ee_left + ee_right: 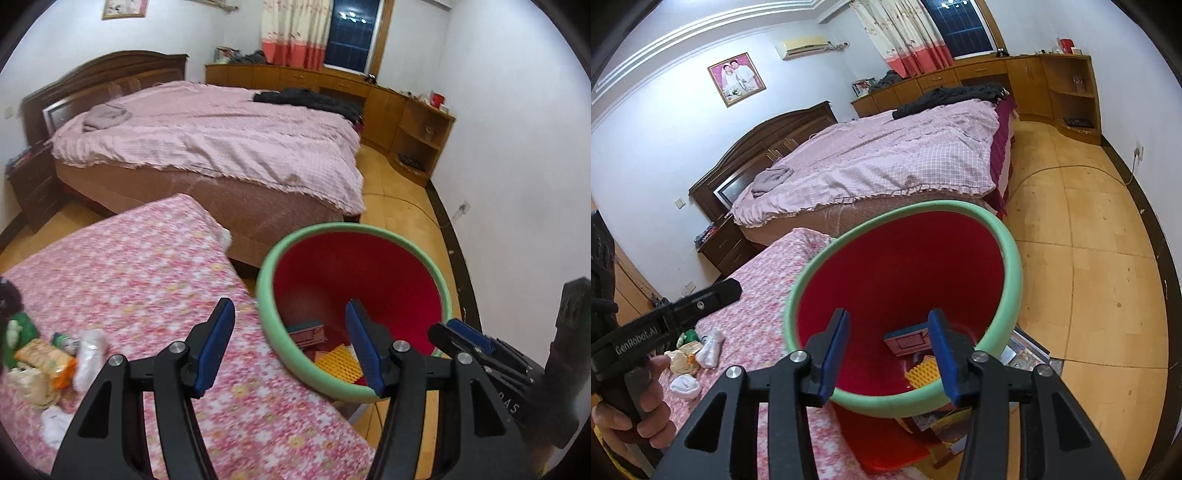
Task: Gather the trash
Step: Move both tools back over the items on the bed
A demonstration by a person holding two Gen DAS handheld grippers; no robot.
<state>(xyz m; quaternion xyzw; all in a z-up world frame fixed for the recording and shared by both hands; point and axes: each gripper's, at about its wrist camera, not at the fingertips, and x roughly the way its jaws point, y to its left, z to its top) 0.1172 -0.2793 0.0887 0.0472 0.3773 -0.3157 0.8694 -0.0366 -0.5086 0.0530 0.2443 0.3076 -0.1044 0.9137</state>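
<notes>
Right wrist view: red bin (886,273) with green rim, standing on the floor hard against the edge of the flowered table (764,295), mouth tilted toward the camera; likely parked there so litter can go straight off the tabletop into it; already holding at least two pieces, a flat box (907,338) and a yellow ridged piece (923,373); beneath and beside the bin, some printed sheets (1023,354) on the floor, number unclear. Right gripper (888,354) poised over the bin mouth, jaws parted, nothing between them; judged to be a drop just finished. Left wrist view: left gripper (291,343) straddling the table edge and the bin rim, jaws parted wide, empty too. Remaining litter (48,362) bunched at the near left of the table: a white crumpled bag, an orange wrapper, something green, a white wad nearer the camera; perhaps five or six items, blurred, exact count not certain. Hand (639,402) wrapped round the left gripper's handle at the left of the right view. Farther out: one bed (207,136) with pink cover; wooden cabinets (369,96) along the wall; one curtained window (325,29). Task judged partway through.
</notes>
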